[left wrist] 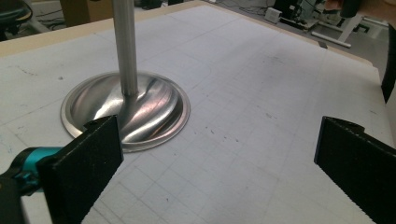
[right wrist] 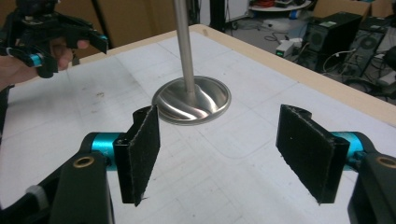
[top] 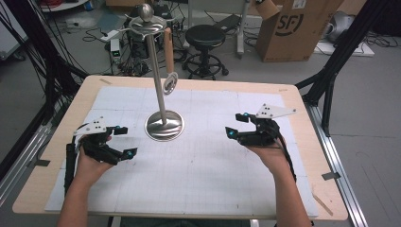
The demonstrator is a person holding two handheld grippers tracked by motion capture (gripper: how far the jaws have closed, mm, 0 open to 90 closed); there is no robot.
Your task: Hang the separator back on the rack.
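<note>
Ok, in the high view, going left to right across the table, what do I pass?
Left gripper → steel stand's round base → right gripper, both grippers open and empty.

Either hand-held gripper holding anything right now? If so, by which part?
Nothing is held. The left hand-held gripper and the right hand-held gripper both have open, empty jaws, low over the mat either side of the metal stand.

Stand mid tabletop, between left hand-held gripper and right hand-held gripper; spoon, seemingly, hung from its top.
</note>
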